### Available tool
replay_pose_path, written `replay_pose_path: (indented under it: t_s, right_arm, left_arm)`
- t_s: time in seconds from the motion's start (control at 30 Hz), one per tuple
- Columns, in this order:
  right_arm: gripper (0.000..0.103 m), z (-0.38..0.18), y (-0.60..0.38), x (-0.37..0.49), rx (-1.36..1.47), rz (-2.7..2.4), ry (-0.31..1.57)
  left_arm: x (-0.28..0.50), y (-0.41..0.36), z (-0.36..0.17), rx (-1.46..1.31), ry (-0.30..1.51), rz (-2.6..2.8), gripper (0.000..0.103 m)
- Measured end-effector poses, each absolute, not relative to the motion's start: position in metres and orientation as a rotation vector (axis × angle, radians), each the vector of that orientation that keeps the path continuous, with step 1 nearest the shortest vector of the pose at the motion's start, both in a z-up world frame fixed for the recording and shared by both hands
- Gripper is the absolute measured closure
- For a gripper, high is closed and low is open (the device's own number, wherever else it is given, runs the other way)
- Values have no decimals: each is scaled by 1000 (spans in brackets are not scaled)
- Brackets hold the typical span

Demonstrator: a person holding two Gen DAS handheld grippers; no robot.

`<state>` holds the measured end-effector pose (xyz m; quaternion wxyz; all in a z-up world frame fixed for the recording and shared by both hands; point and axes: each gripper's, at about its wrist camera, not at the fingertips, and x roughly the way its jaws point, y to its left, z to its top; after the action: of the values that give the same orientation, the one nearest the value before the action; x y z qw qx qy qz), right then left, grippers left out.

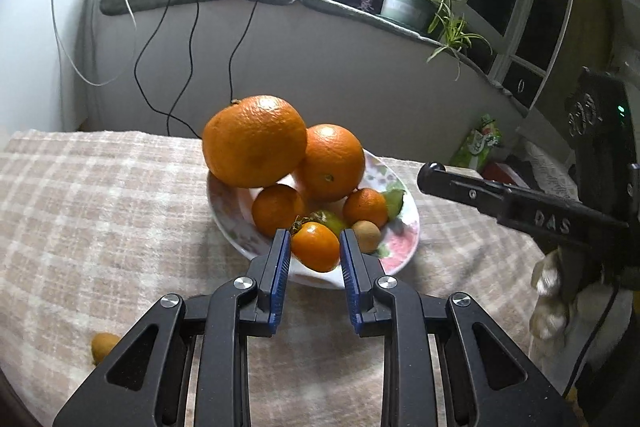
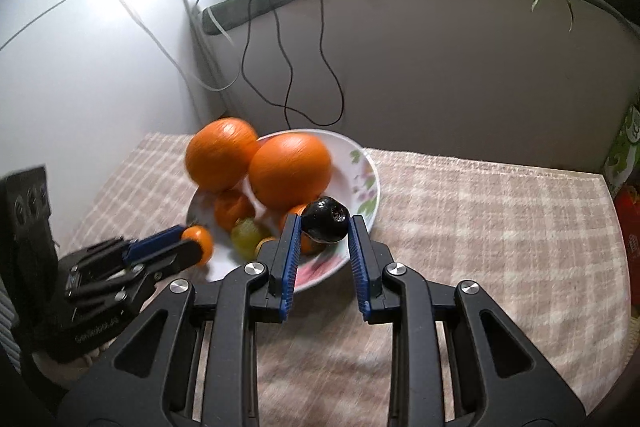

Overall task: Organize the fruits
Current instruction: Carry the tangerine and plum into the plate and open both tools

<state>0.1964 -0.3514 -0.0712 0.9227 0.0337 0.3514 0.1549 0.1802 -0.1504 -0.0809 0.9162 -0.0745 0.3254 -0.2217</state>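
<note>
A flowered plate (image 1: 402, 247) on the checked cloth holds two big oranges (image 1: 254, 141), small tangerines (image 1: 278, 213), a green fruit and a tan round one (image 1: 367, 235). My left gripper (image 1: 315, 239) is shut on a small orange fruit with a dry calyx (image 1: 316, 251), at the plate's near rim. In the right wrist view, my right gripper (image 2: 325, 223) is shut on a dark, shiny round fruit (image 2: 326, 227) over the near edge of the plate (image 2: 362, 163). The left gripper (image 2: 188, 241) with its orange fruit (image 2: 200, 243) shows at the left there.
A small orange fruit (image 1: 104, 345) lies on the cloth near my left gripper's base. Black cables (image 1: 236, 47) hang down the wall behind the plate. A potted plant (image 1: 408, 3) stands on the sill. A green package (image 1: 478, 145) stands at the table's far right.
</note>
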Motion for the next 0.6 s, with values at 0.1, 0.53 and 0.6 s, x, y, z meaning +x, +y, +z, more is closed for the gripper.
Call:
replay_pose_path:
  t_s: [0.1,0.53,0.6]
  right_arm:
    - [78,-75,-352,210,82,315,726]
    - [78,-89,-344,233,79,302,752]
    - [78,-90,-345,231,78,301,753]
  left_arm:
    - [183,-149,-81,-158,666,-455,80]
    - [182,-147,-80,-158,658,-458,79]
    - [182,-148,-80,-153,659,-454,79]
